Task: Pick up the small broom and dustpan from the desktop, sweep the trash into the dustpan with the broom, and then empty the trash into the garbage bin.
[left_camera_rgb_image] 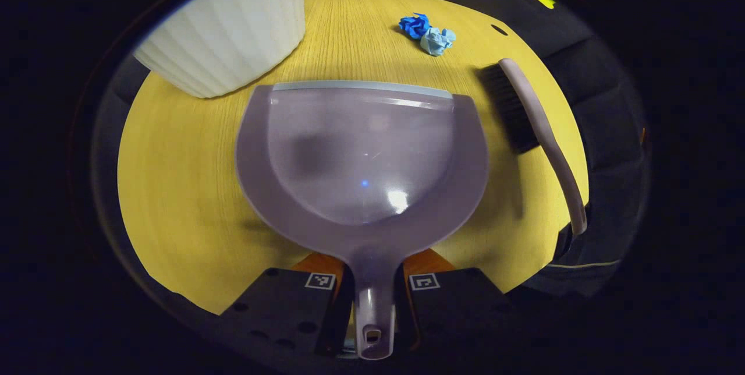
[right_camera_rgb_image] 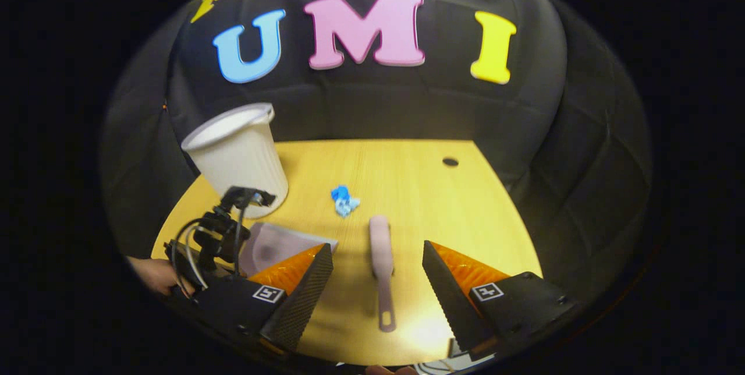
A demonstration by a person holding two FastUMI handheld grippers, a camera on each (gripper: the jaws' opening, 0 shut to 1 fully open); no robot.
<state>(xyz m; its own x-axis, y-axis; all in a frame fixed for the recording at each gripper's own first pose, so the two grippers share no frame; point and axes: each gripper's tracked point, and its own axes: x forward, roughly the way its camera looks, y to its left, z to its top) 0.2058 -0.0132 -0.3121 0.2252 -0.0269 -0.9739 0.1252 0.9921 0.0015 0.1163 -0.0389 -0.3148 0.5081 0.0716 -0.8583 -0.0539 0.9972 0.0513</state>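
Right up against the lens in the left gripper view is the dustpan [left_camera_rgb_image: 361,159] handle, running down between the left gripper's [left_camera_rgb_image: 372,305] fingers. They sit tight on both sides of it, so I'd call that clamped, pan lying flat on the yellow desktop [left_camera_rgb_image: 174,188] with its lip pointing at the white garbage bin [left_camera_rgb_image: 233,25]. Over on the other side, the right gripper [right_camera_rgb_image: 378,282] has its fingers spread wide apart with nothing between them, hovering above the small broom [right_camera_rgb_image: 381,258], whose handle lies on the desk and points back toward the gap. So the step looks like grabbing the broom. My two cents: come straight down so the handle ends up centred between both fingers, grab it around mid-handle instead of the very tip with the hanging hole, and close squarely so it doesn't twist. Two crumpled blue bits of trash [left_camera_rgb_image: 428,34] sit close together past the dustpan's lip, just beyond the bristle end of the broom.
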